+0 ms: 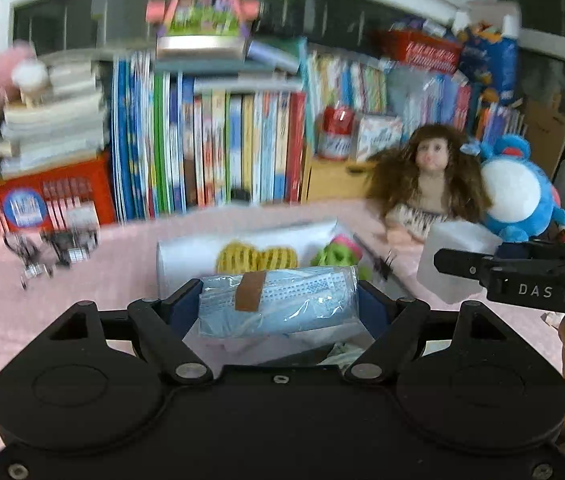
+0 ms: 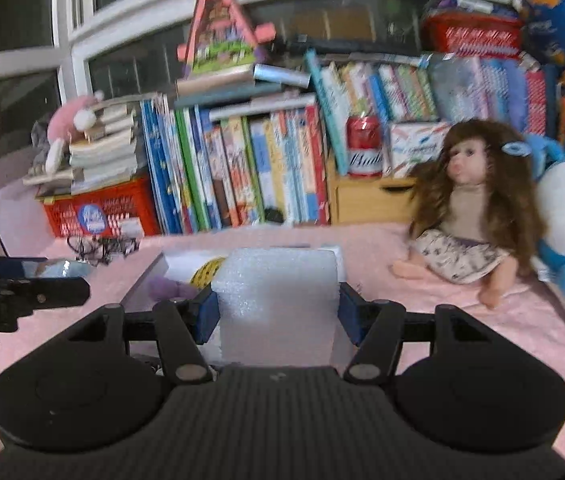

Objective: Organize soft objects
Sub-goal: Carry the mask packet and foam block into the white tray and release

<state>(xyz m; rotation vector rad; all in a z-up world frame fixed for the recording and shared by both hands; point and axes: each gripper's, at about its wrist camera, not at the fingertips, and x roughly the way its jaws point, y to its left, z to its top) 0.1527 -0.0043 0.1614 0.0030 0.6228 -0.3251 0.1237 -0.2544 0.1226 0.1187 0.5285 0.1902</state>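
Two fisheye cameras ride low behind their own tongs, each looking forward over the black housing toward a wall of books (image 1: 218, 148) beneath a window. The left wrist view sits left of its partner: the right tongs (image 1: 454, 276) intrude at its right edge. The right wrist view sits further right, with the left tongs (image 2: 42, 284) entering at its left edge and the doll (image 2: 470, 208) looming nearer. Both views share the pink-covered surface (image 1: 82, 280), the white box (image 2: 154, 276), the pink toy house (image 1: 202, 0), the red can (image 2: 364, 146) and the blue plush (image 1: 518, 192).
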